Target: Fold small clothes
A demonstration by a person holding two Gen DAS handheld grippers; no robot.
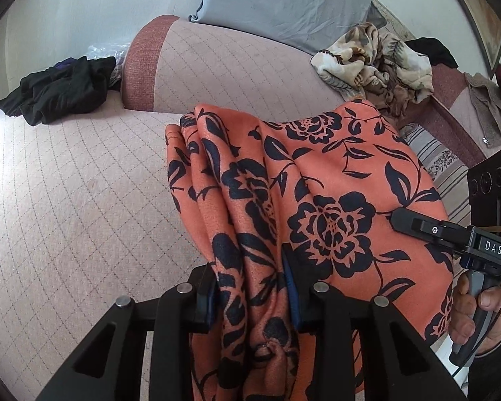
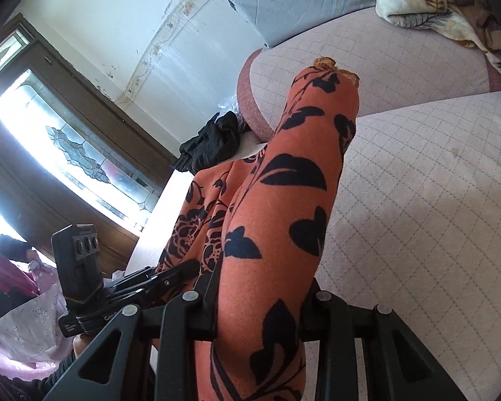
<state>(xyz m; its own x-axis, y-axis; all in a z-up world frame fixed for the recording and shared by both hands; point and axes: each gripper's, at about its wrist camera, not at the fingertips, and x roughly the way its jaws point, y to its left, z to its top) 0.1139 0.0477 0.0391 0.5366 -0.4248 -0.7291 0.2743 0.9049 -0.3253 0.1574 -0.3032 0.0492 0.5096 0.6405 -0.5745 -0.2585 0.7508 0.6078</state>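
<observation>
Gripping the orange fleece garment printed with dark navy flowers and leaves (image 1: 317, 180), both tongs are clamped on bunched cloth. The left gripper (image 1: 250, 295) has a thick gathered fold pressed between its blue-padded jaws, and the fabric spreads out ahead of it and off to its right. The right gripper (image 2: 260, 304) pinches a rolled, tube-like length that stands up straight in front of its jaws. In the left wrist view the right gripper's black fingers lie against the cloth over to the right, with the person's hand (image 1: 477, 314) on its grey handle.

The garment hangs between the two tongs above the pale pink quilted mattress cover (image 1: 66, 200), which lies ahead of and below both. A heap of black clothing (image 1: 60, 90) sits well ahead to the left, and a crumpled cream and brown floral blanket (image 1: 377, 63) well ahead to the right.

This looks like the lift-and-spread stage before any fold. To do it well, I would draw the tongs apart until the cloth between them goes taut and the bunches shake out, keep both grips level so the hem hangs even, then lower it flat onto open mattress, clear of the black heap. The grips hold several layers, so a slipping layer is the likely fault.
</observation>
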